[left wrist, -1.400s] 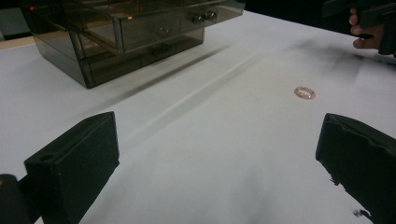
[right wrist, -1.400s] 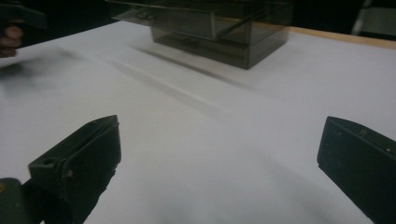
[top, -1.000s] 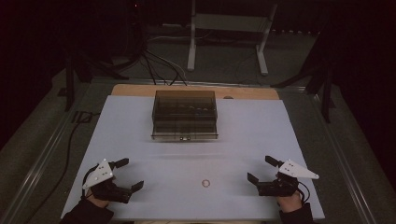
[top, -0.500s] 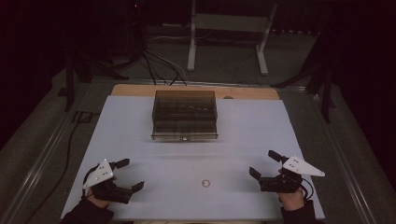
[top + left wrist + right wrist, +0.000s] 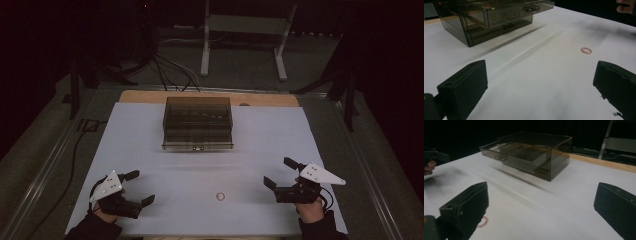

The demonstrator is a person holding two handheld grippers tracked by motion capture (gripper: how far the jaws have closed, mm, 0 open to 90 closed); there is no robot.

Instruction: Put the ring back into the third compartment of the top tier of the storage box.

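Note:
A small pink beaded ring (image 5: 220, 196) lies on the white table near the front edge, between my two grippers; it also shows as the ring (image 5: 586, 50) and partly behind a jaw as the ring (image 5: 483, 222). A smoky clear drawer box (image 5: 198, 123) stands mid-table, its top drawer (image 5: 511, 157) pulled slightly out. My left gripper (image 5: 135, 189) rests open at the front left, nothing between its jaws. My right gripper (image 5: 281, 173) is open at the front right, to the right of the ring.
The white sheet (image 5: 130, 145) covers the table, with a wooden strip (image 5: 270, 99) at its far edge. Cables (image 5: 170, 70) and a metal stand (image 5: 242, 35) lie on the floor beyond. A black cable (image 5: 75, 160) runs along the left side.
My right gripper has drifted slightly right and forward with its grey plate swinging outward. The left gripper and the ring have stayed put.

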